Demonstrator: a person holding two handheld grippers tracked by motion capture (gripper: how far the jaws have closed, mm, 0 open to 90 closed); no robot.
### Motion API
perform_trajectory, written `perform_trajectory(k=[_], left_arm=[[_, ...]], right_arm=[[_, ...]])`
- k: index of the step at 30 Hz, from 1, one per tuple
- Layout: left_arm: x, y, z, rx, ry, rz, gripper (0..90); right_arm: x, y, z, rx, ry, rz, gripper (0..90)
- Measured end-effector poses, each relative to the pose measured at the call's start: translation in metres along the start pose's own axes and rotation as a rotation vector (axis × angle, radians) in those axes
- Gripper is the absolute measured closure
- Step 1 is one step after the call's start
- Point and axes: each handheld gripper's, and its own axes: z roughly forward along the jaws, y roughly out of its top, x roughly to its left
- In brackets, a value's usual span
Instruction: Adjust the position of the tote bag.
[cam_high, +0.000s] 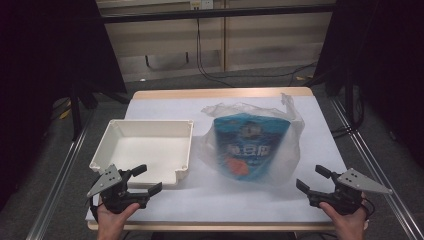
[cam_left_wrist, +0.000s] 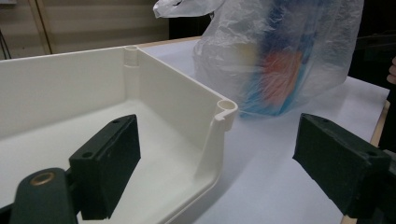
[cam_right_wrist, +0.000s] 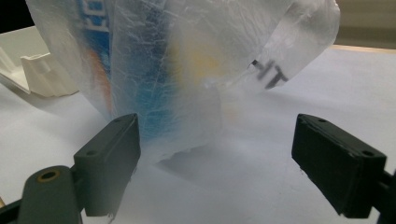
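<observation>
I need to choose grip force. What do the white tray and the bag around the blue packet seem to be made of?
White tray: looks like rigid moulded plastic, smooth and slightly glossy, with rounded corner posts. Bag: thin translucent plastic film, crinkled and shiny; the blue packet shows through it. The packet's own material is hard to judge through the film.

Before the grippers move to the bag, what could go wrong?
1. The thin plastic bag is loose around the blue packet; jaws may pinch only film, and the packet could slip out.
2. The left gripper sits close to the tray corner and might knock it.
</observation>
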Motion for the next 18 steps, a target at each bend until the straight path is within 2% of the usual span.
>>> perform_trajectory(k=[1, 2, 5, 10, 12, 13, 16, 17, 18], left_arm=[[0.000, 0.001, 0.001, 0.001, 0.001, 0.010, 14.6], [-0.001, 0.001, 0.002, -0.006, -0.011, -0.002, 14.6], [-0.002, 0.002, 0.006, 0.003, -0.011, 0.000, 15.4], [-0.004, 0.007, 0.014, 0.009, -0.020, 0.026, 18.4], [-0.005, 0.008, 0.017, -0.002, -0.051, 0.011, 21.0], [-0.006, 0.009, 0.018, 0.001, -0.040, 0.013, 21.5], [-0.009, 0.011, 0.020, 0.011, -0.066, 0.044, 25.8], [-0.009, 0.013, 0.020, 0.024, -0.055, 0.066, 25.8], [-0.009, 0.015, 0.020, 0.017, -0.061, 0.071, 26.8]], right_arm=[[0.000, 0.000, 0.000, -0.002, 0.004, 0.002, 15.3], [0.000, 0.001, 0.000, -0.005, 0.007, 0.005, 15.3], [-0.001, 0.002, 0.000, -0.004, 0.017, 0.006, 16.5], [-0.002, 0.005, 0.000, 0.000, 0.030, -0.012, 25.0], [-0.001, 0.007, 0.000, 0.002, 0.039, -0.011, 28.2], [-0.001, 0.008, 0.000, 0.008, 0.043, -0.018, 29.8], [-0.001, 0.013, -0.001, 0.027, 0.065, -0.034, 36.1], [-0.001, 0.013, -0.001, 0.027, 0.065, -0.034, 36.1], [-0.001, 0.014, -0.001, 0.026, 0.070, -0.037, 37.6]])
